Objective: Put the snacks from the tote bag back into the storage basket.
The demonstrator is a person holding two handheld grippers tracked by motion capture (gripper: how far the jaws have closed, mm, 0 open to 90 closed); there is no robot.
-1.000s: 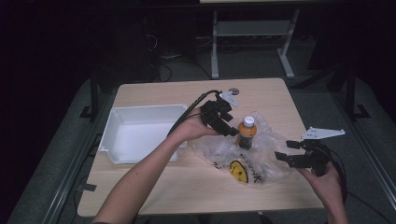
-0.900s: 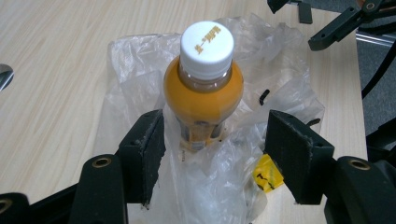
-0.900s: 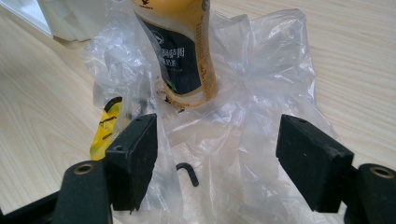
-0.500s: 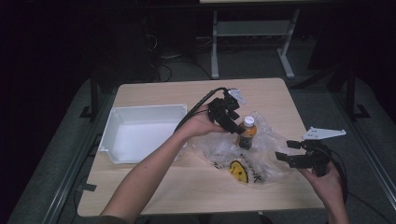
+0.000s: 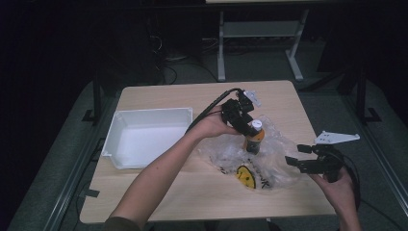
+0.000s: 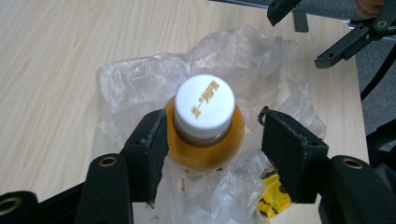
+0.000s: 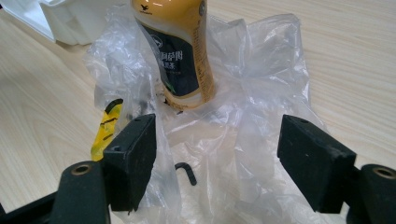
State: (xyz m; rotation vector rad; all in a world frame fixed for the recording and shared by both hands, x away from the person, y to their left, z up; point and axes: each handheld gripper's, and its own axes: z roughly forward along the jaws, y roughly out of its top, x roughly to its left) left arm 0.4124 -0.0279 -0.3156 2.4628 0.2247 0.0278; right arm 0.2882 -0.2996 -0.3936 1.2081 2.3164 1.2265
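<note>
An orange drink bottle [image 5: 253, 141] with a white cap [image 6: 204, 106] stands upright on a crumpled clear plastic bag [image 5: 269, 163]. My left gripper [image 5: 246, 122] comes down over it from above, open. In the left gripper view [image 6: 215, 140] its jaws stand on either side of the bottle's shoulder [image 6: 205, 151]: the left one touches it, the right one is a gap away. My right gripper [image 5: 308, 162] hovers open at the bag's right edge. In the right gripper view [image 7: 217, 154] it faces the bottle [image 7: 180, 51], with the bag [image 7: 243, 116] lying between its jaws.
An empty white tray [image 5: 144, 137] sits at the left of the wooden table [image 5: 159, 192]; its corner [image 7: 70, 18] lies behind the bag. A yellow smiley print [image 5: 246, 174] marks the bag. The other gripper [image 6: 336, 28] is beyond the bottle.
My left gripper has moved right and down, from beside the bottle to over its cap, jaws now straddling it. The right gripper has held still.
</note>
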